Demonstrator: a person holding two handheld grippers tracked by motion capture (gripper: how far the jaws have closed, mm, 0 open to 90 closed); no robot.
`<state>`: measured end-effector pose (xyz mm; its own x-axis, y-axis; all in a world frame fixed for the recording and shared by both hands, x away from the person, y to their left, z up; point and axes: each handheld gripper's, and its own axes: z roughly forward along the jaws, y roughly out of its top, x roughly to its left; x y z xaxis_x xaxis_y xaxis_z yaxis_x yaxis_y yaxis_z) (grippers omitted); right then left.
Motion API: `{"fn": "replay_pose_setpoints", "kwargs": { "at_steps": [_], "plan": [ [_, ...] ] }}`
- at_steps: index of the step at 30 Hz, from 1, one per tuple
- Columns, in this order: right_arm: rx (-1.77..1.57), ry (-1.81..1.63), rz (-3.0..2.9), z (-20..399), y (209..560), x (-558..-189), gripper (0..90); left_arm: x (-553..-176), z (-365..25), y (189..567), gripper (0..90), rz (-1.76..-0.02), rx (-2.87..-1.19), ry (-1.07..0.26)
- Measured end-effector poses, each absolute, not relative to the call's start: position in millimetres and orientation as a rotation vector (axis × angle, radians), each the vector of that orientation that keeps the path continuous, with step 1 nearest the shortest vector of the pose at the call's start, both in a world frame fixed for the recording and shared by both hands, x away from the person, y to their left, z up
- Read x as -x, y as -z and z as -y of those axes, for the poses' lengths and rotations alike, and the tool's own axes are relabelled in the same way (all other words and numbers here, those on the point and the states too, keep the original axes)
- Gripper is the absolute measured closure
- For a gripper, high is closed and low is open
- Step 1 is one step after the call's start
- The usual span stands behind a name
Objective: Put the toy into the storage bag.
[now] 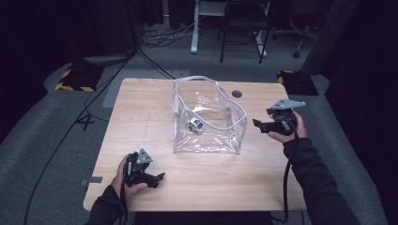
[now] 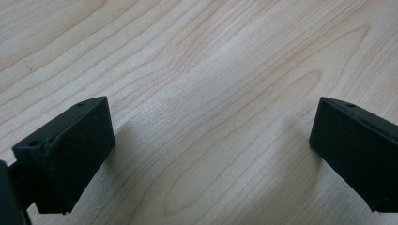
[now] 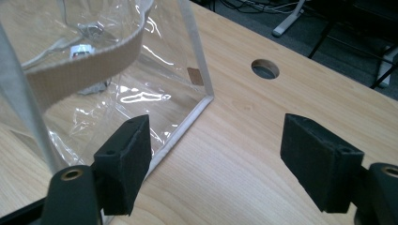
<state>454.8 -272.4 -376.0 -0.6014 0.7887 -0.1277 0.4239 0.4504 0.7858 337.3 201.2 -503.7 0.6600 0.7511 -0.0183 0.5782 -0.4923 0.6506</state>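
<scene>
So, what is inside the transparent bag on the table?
Inside the transparent bag a small grey and white object, perhaps a toy car, lies on the bottom. Reflections on the plastic and the strap hide its details.

Clear bag (image 1: 209,117) stood mid-table (image 1: 141,103), blocking the centre; bare wood lay open left, right and near side.

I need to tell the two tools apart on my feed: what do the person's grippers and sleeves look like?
Both are black two-jaw tools. The left gripper and right gripper each carry a grey three-cornered plate on top and trail a black cable. Up close, the jaws are blocky black pads with small screw holes; brass-coloured fittings show at the pivots in the right gripper view. The person wears dark long sleeves.
</scene>
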Motion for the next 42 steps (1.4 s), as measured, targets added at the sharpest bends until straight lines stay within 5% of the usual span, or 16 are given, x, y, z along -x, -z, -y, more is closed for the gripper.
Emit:
{"fn": "replay_pose_setpoints", "kwargs": {
  "at_steps": [42],
  "plan": [
    [-0.996, -0.834, -2.330, 280, 430, -429, 20.9, -337, -201, 504, 0.5, -1.024, -2.243, -0.356]
  ]
}}
